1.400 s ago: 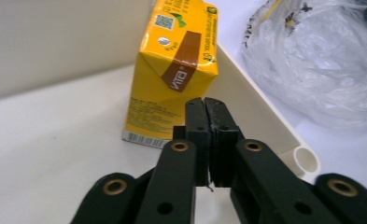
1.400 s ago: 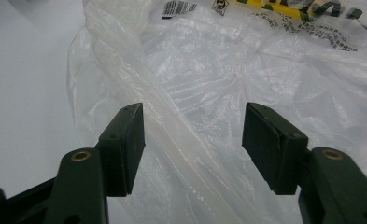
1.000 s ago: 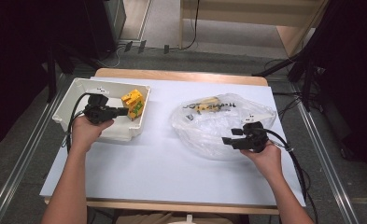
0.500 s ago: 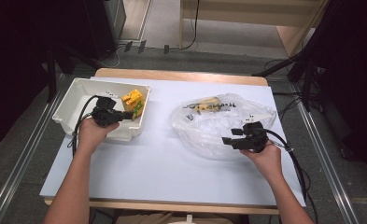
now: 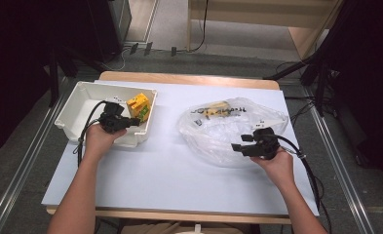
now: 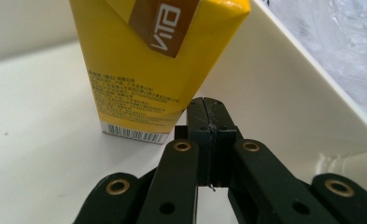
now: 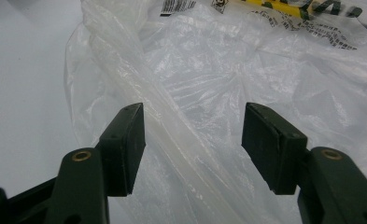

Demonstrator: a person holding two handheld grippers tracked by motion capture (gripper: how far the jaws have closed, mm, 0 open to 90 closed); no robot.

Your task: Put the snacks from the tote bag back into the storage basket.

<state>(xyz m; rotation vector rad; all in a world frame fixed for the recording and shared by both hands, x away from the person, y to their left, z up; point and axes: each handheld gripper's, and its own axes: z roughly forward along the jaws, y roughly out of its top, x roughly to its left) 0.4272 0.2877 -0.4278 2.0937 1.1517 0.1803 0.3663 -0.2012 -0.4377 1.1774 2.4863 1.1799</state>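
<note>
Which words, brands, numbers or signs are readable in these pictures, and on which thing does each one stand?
"VITA": white letters on a brown band near the top of the yellow carton, seen tilted in the left gripper view.
Small print and barcode low on the yellow carton: too small to read.
Black print, barcode label and yellow strip on the plastic bag: blurred, not readable.
Print on the plastic bag in the high view: too small.

The yellow drink carton (image 6: 139, 60) bears "VITA" on a brown label.
</note>
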